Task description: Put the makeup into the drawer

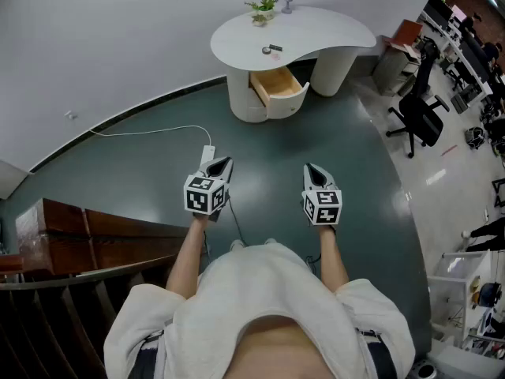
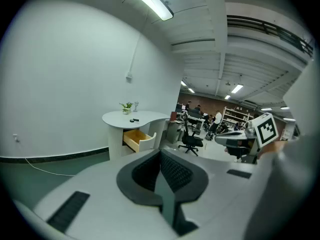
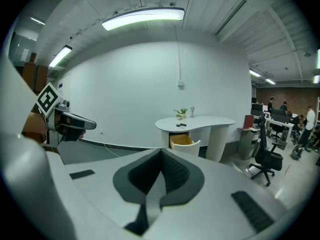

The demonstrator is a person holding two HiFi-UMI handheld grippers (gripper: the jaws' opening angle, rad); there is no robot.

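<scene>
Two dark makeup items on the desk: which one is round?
The left one in the head view: the disc. The bar just right of it is short and elongated, not round.

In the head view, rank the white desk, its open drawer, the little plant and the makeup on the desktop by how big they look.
1. white desk
2. open drawer
3. plant
4. makeup, smallest
All sit at about the same distance, so the order is safe.
</scene>
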